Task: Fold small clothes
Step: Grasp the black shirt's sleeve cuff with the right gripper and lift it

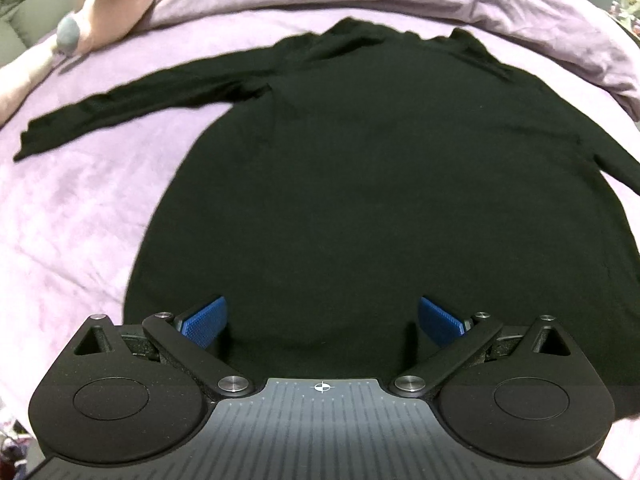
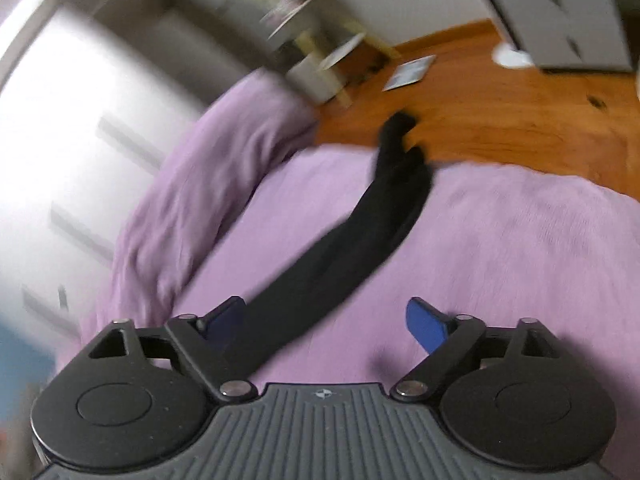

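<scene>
A lilac-covered bed point(image 1: 80, 216) fills both views. A black long-sleeved top point(image 1: 360, 184) lies flat on it, one sleeve point(image 2: 360, 224) stretching toward the bed's edge. The left tool point(image 1: 322, 320) hovers over the top's hem, blue pads spread wide, grasping nothing. The right tool point(image 2: 324, 324) is equally wide apart and empty, above the sleeve. A pink plush toy point(image 1: 108, 0) sits at the far corner; wooden floor point(image 2: 520, 120) lies beyond the bed.
</scene>
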The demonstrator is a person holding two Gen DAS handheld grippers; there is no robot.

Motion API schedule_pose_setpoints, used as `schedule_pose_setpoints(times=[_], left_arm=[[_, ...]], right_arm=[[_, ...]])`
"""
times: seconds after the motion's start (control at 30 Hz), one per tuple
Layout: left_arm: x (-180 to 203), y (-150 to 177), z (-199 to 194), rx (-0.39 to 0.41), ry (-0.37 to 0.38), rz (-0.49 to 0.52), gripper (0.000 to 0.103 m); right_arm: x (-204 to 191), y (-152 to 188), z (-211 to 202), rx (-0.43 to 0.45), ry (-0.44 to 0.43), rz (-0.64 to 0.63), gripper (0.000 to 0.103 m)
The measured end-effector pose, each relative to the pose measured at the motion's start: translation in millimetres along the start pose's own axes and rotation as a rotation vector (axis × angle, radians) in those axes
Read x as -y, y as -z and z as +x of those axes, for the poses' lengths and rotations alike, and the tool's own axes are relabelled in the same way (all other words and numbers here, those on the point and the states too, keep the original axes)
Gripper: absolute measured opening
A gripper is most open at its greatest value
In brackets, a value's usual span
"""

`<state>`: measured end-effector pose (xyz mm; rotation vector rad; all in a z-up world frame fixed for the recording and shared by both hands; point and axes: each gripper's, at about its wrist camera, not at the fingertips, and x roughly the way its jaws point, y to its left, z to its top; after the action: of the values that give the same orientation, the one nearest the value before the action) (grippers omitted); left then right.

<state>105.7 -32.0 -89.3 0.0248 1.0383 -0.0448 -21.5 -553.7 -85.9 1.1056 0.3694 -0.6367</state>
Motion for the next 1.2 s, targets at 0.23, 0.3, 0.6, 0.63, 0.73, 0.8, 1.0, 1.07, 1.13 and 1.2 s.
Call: schedule_pose_setpoints(times=[0.23, 0.3, 0.6, 0.63, 0.73, 0.8, 1.0, 1.07, 1.13, 1.2], left_arm=[[-7, 6, 19, -0.055, 0.000, -0.036, 0.103], [-7, 7, 20, -0.051, 0.004, -0.037, 0.103], [-18, 14, 22, -0.020, 0.063, -0.065, 0.103], [-19, 12, 21, -0.022, 0.056, -0.067, 0.103], [-20, 7, 12, 0.033, 0.035, -0.089, 0.103], [-18, 1, 0, 0.098, 0.071, -0.082, 0.103], [-3, -35, -19, 0.203, 0.245, -0.047, 0.103], [-3, -51, -18, 0.216, 0.349, -0.070, 0.103], [-6, -64, -11, 0.216, 0.427, -0.092, 0.103], [-8, -77, 1, 0.212, 0.454, -0.108, 0.103]], right_arm=[[35, -23, 47, -0.002, -0.041, 0.152, 0.065], [45, -26, 50, 0.016, -0.060, 0.207, 0.050], [57, -30, 58, 0.077, -0.086, 0.386, 0.010], [46, -30, 54, 0.090, -0.110, 0.353, 0.010], [-13, -23, 35, 0.076, -0.251, 0.169, 0.009], [-67, -7, 24, 0.031, -0.367, -0.013, 0.009], [-203, 112, 5, -0.346, -0.721, -0.423, 0.025], [-207, 146, 2, -0.399, -0.729, -0.428, 0.055], [-198, 169, 4, -0.412, -0.682, -0.404, 0.060], [-177, 183, 13, -0.448, -0.604, -0.321, 0.060]])
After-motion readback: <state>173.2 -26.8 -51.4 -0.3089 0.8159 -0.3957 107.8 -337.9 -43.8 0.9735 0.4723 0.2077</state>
